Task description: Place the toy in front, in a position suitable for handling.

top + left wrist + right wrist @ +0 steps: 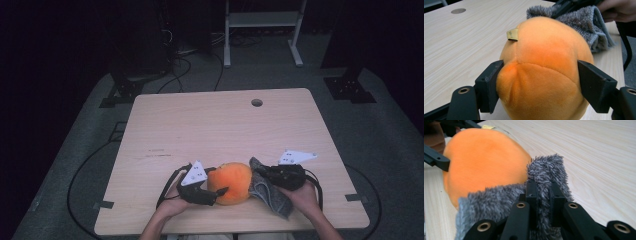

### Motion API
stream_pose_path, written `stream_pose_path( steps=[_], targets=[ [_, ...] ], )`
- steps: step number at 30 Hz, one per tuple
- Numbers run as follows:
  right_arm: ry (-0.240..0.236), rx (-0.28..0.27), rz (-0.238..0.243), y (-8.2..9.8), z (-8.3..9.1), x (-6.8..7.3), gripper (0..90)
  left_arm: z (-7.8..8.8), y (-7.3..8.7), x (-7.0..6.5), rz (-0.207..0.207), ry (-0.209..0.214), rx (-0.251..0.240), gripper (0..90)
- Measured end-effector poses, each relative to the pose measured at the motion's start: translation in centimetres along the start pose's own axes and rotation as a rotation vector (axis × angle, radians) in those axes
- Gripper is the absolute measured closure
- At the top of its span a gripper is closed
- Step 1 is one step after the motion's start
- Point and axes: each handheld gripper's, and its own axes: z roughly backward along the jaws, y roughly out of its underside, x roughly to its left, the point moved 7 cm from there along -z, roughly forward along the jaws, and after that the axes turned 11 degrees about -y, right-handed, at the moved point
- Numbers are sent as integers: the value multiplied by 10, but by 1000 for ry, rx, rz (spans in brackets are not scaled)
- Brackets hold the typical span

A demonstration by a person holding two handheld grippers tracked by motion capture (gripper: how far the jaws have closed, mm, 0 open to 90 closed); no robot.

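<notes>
A round orange plush ball (230, 182) rests near the front edge of the wooden table (215, 125). My left gripper (214, 192) is shut on the ball (541, 67), its two jaws pressing the ball's sides. A small tan tag (512, 34) sticks out of the ball's seam. A grey fuzzy cloth (269, 192) lies against the right side of the ball. My right gripper (264, 172) is shut on a fold of that cloth (546, 173), right beside the ball (484, 157).
A round cable hole (256, 102) is set in the table's far side. White frame legs (260, 30) and black stands stand on the floor beyond the table. Cables trail on the floor at the left.
</notes>
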Motion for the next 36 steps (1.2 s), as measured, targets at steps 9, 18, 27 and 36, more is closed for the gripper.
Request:
stream_pose_path(
  steps=[9, 18, 27, 36],
  targets=[
    [-202, -101, 37, -11, 0, 19, 804, 2, 3, 0, 1, 28, -12, 232],
    [-154, -75, -10, -3, 8, 8, 800, 3, 7, 4, 31, 35, 0, 225],
    [-157, -41, -17, 0, 8, 6, 800, 2, 8, 5, 39, 49, 1, 218],
    [-203, -44, 17, -3, 10, 13, 796, 2, 9, 4, 46, 53, 0, 216]
  ],
)
